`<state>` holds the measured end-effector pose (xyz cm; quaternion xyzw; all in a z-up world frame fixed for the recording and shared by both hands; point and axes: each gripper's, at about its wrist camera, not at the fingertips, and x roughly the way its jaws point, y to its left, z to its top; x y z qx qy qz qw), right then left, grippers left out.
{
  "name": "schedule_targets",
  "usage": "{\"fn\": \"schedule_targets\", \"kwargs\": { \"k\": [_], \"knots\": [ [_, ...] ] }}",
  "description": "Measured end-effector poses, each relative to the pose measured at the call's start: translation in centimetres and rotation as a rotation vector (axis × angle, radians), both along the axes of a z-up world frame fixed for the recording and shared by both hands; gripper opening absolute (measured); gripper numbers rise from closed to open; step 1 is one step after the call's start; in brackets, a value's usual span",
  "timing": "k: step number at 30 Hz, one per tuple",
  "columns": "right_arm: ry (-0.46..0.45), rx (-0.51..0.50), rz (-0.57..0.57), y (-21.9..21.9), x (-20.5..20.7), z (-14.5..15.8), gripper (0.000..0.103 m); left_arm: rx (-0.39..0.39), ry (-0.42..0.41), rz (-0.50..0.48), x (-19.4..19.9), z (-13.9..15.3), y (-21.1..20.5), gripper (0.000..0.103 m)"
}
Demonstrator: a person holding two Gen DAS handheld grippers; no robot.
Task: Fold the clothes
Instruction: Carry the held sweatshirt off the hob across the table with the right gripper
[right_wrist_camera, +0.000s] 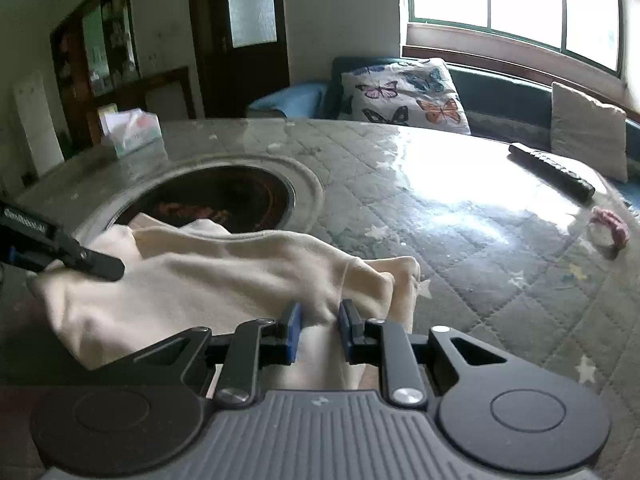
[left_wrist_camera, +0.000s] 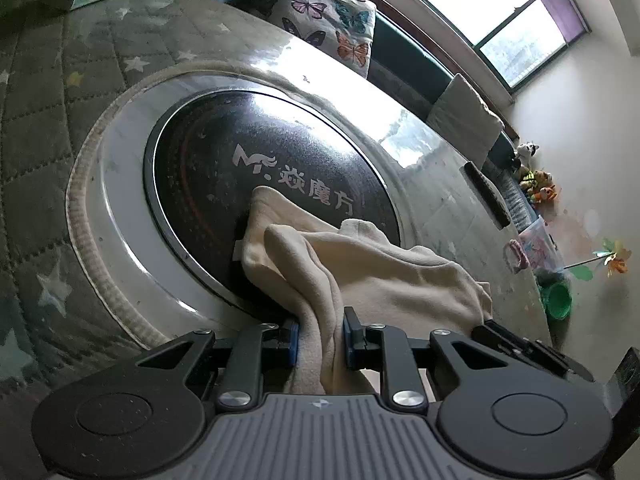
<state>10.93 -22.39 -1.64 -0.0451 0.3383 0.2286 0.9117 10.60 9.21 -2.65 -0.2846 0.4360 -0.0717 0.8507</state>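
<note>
Left wrist view shows your left claw point(left_wrist_camera: 320, 336) pinched on a bunched fold of the cream garment point(left_wrist_camera: 372, 268), its blue pads nearly together with cloth filling the gap between them. Your right claw point(right_wrist_camera: 319, 332) is likewise clamped on a gathered edge of that garment point(right_wrist_camera: 224, 276), cloth pressed between its pads. Seen from the right wrist, the left claw's fingers point(right_wrist_camera: 80, 258) come in from the left over the garment's far end, so the two grips sit at opposite ends and the cloth's long axis runs between them, roughly along the near edge of the table point(right_wrist_camera: 460, 208). The garment lies rumpled on that table, its far part draped over the rim of the round black cooktop point(left_wrist_camera: 272, 168) set into the middle. Judging from this, the coming fold depends on bringing one held end across to the other, and neither claw looks clearly nearer to the middle.
</note>
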Motion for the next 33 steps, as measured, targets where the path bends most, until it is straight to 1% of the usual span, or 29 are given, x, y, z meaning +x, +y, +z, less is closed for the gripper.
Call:
{"fn": "schedule_targets", "kwargs": {
  "k": [2, 5, 7, 8, 9, 10, 11, 13, 16, 18, 19, 20, 21, 27, 33],
  "knots": [
    [-0.001, 0.027, -0.016, -0.4, 0.1, 0.3, 0.019, 0.009, -0.001, -0.003, 0.0, 0.0, 0.0, 0.022],
    [0.015, 0.086, -0.060, -1.5, 0.6, 0.7, 0.024, 0.023, -0.004, -0.008, 0.0, 0.1, -0.2, 0.022],
    [0.014, 0.077, -0.109, -2.1, 1.2, 0.5, 0.028, 0.031, -0.007, -0.011, 0.1, 0.2, -0.3, 0.022],
    [0.022, 0.081, -0.123, -2.3, 1.5, 0.4, 0.032, 0.035, -0.007, -0.012, 0.1, 0.2, -0.3, 0.022],
    [0.030, 0.086, -0.136, -2.6, 1.9, 0.2, 0.040, 0.038, -0.008, -0.012, 0.1, 0.2, -0.4, 0.022],
    [0.039, 0.091, -0.149, -2.9, 2.2, 0.0, 0.044, 0.041, -0.009, -0.013, 0.1, 0.3, -0.4, 0.022],
    [0.045, 0.097, -0.159, -3.1, 2.5, -0.2, 0.046, 0.044, -0.009, -0.014, 0.1, 0.3, -0.5, 0.022],
    [0.062, 0.113, -0.171, -3.4, 2.9, -0.7, 0.046, 0.050, -0.011, -0.015, 0.2, 0.3, -0.6, 0.022],
    [0.098, 0.165, -0.171, -3.6, 3.4, -1.2, 0.043, 0.062, -0.017, -0.017, 0.2, 0.5, -0.7, 0.022],
    [0.101, 0.182, -0.167, -3.5, 3.4, -1.3, 0.029, 0.071, -0.022, -0.019, 0.2, 0.7, -0.9, 0.022],
    [0.104, 0.191, -0.164, -3.5, 3.4, -1.4, 0.025, 0.074, -0.025, -0.021, 0.2, 0.8, -1.0, 0.022],
    [0.105, 0.201, -0.163, -3.4, 3.3, -1.3, 0.017, 0.079, -0.033, -0.024, 0.3, 1.1, -1.1, 0.022],
    [0.106, 0.212, -0.162, -3.3, 3.2, -1.2, 0.013, 0.085, -0.041, -0.028, 0.3, 1.4, -1.3, 0.022],
    [0.050, 0.230, -0.168, -4.1, 1.7, 0.7, 0.010, 0.120, -0.097, -0.060, 0.9, 3.5, -2.7, 0.020],
    [-0.016, 0.209, -0.217, -6.4, 0.4, 2.8, 0.010, 0.138, -0.151, -0.140, 2.7, 5.0, -6.5, 0.019]
  ]
}}
